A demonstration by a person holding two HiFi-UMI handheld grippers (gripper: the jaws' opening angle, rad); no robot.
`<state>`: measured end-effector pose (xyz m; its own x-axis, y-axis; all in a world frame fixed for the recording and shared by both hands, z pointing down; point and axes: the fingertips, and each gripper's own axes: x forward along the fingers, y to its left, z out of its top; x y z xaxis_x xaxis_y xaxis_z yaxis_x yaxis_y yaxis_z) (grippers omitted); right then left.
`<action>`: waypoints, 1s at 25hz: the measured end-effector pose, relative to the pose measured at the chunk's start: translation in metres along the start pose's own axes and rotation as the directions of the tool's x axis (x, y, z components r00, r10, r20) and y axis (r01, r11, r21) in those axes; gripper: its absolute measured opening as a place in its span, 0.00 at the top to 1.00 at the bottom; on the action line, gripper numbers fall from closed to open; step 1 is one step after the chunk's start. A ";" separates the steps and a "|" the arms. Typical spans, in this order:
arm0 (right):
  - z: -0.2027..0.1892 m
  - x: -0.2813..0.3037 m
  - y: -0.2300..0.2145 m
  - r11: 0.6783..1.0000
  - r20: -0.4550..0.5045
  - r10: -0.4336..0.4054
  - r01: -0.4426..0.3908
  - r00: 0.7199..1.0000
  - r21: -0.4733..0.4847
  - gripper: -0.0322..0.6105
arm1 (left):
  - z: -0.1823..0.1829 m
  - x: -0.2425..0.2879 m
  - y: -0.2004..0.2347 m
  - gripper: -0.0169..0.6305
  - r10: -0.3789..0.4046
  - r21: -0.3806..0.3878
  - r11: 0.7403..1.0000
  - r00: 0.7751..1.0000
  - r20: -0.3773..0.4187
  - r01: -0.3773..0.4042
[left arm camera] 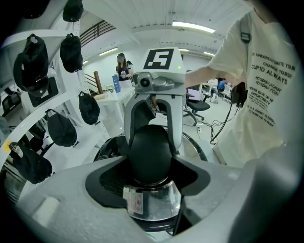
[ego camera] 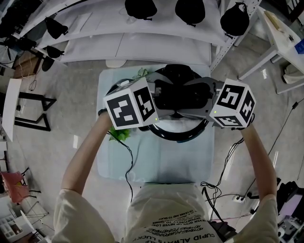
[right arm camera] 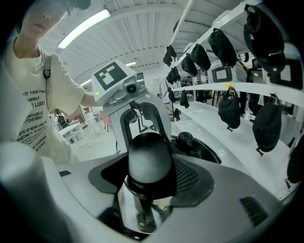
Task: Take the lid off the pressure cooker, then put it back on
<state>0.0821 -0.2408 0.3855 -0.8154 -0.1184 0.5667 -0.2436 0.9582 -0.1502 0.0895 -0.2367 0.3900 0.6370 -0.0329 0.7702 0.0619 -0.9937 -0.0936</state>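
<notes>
The pressure cooker [ego camera: 179,136] stands on a pale table [ego camera: 156,161], and both grippers cover most of it. My left gripper [ego camera: 167,100] and right gripper [ego camera: 191,100] meet over its middle from opposite sides. In the left gripper view, my left gripper [left arm camera: 149,163] is shut on the lid's black knob [left arm camera: 149,147], which sits on a shiny stem [left arm camera: 154,201]. In the right gripper view, my right gripper [right arm camera: 149,166] clasps the same knob [right arm camera: 149,156]. A black valve [right arm camera: 185,138] shows behind it. Whether the lid rests on the pot is hidden.
Green leaves [ego camera: 121,134] lie at the table's left edge, and a black cable [ego camera: 127,163] runs across the front. White shelves with several black caps [ego camera: 141,7] stand just behind the table. A person [left arm camera: 122,66] stands far off in the room.
</notes>
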 end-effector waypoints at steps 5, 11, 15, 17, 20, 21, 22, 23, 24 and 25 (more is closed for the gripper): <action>-0.001 0.001 0.000 1.000 0.018 -0.003 0.003 1.000 -0.004 0.51 | -0.001 0.001 0.000 0.55 0.006 -0.007 1.000 1.000 0.013 -0.006; 0.000 0.001 0.000 1.000 0.024 -0.010 0.011 1.000 -0.009 0.51 | -0.001 0.000 0.001 0.55 0.011 -0.017 1.000 0.999 0.034 -0.011; -0.001 0.001 -0.001 1.000 0.026 -0.021 0.022 0.999 -0.015 0.51 | -0.001 0.000 0.001 0.55 0.042 -0.020 0.999 0.998 0.044 -0.041; -0.002 0.002 -0.001 1.000 0.029 -0.027 0.028 0.999 -0.014 0.51 | -0.002 0.000 0.002 0.55 0.062 -0.028 0.998 0.996 0.057 -0.061; -0.002 0.002 0.000 0.999 0.039 -0.036 0.037 0.999 -0.018 0.51 | -0.003 -0.002 0.001 0.55 0.097 -0.045 0.995 0.993 0.072 -0.094; -0.001 0.002 0.001 0.999 0.044 -0.040 0.041 0.998 -0.023 0.51 | -0.004 -0.003 0.001 0.55 0.114 -0.049 0.993 0.991 0.077 -0.110; -0.001 0.002 0.001 0.998 0.048 -0.045 0.046 0.998 -0.029 0.51 | -0.004 -0.004 0.001 0.55 0.134 -0.052 0.990 0.987 0.085 -0.130; 0.000 0.002 0.001 0.998 0.052 -0.051 0.053 0.997 -0.035 0.51 | -0.003 -0.005 0.001 0.55 0.156 -0.055 0.987 0.983 0.098 -0.151; 0.000 0.001 0.001 0.997 0.056 -0.059 0.061 0.997 -0.039 0.50 | -0.003 -0.006 0.001 0.55 0.180 -0.062 0.983 0.977 0.113 -0.174; 0.000 0.001 0.001 0.997 0.060 -0.068 0.070 0.996 -0.041 0.50 | -0.004 -0.007 0.001 0.55 0.205 -0.072 0.978 0.970 0.127 -0.197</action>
<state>0.0811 -0.2401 0.3860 -0.8270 -0.1986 0.5259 -0.2784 0.9574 -0.0763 0.0824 -0.2382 0.3867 0.7288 -0.2217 0.6479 -0.1204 -0.9729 -0.1975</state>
